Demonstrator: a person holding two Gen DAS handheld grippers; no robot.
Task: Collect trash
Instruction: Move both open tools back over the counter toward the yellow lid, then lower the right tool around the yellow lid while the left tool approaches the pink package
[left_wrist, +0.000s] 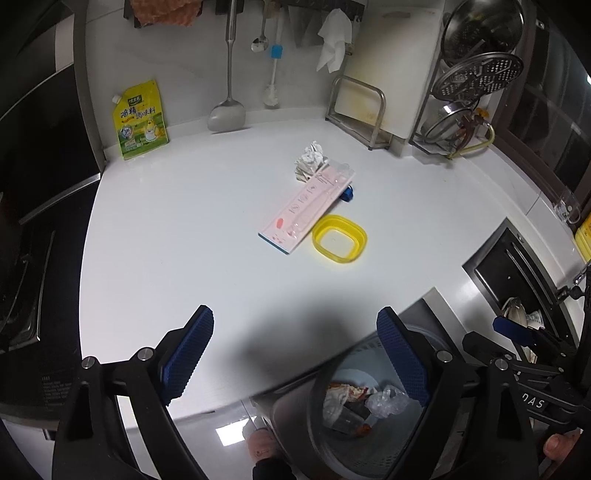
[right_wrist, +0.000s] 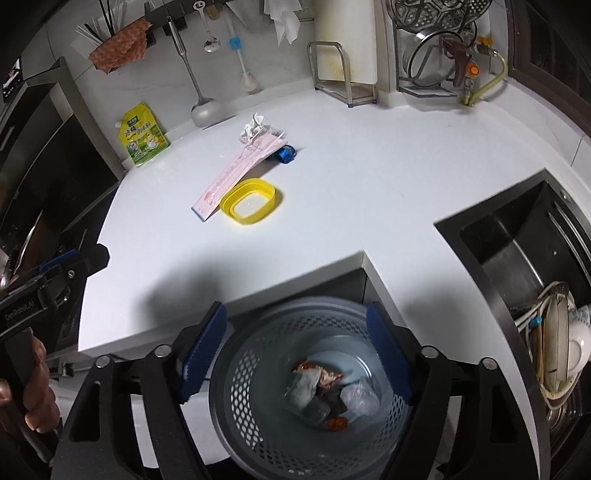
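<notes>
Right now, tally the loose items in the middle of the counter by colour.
White: 1, crumpled tissue
Pink: 1, toothbrush package
Blue: 1, small cap
Yellow: 1, plastic tub
Total: 4

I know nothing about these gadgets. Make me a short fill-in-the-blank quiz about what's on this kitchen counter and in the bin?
1. The long pink package rests one end on a small ____ object.
2. The yellow lid lies on the ____ counter.
3. The right tool hovers open above the ____, which already holds wrappers.
4. Behind the pink package sits a crumpled white ____.

Missing words: blue; white; trash basket; tissue
</notes>
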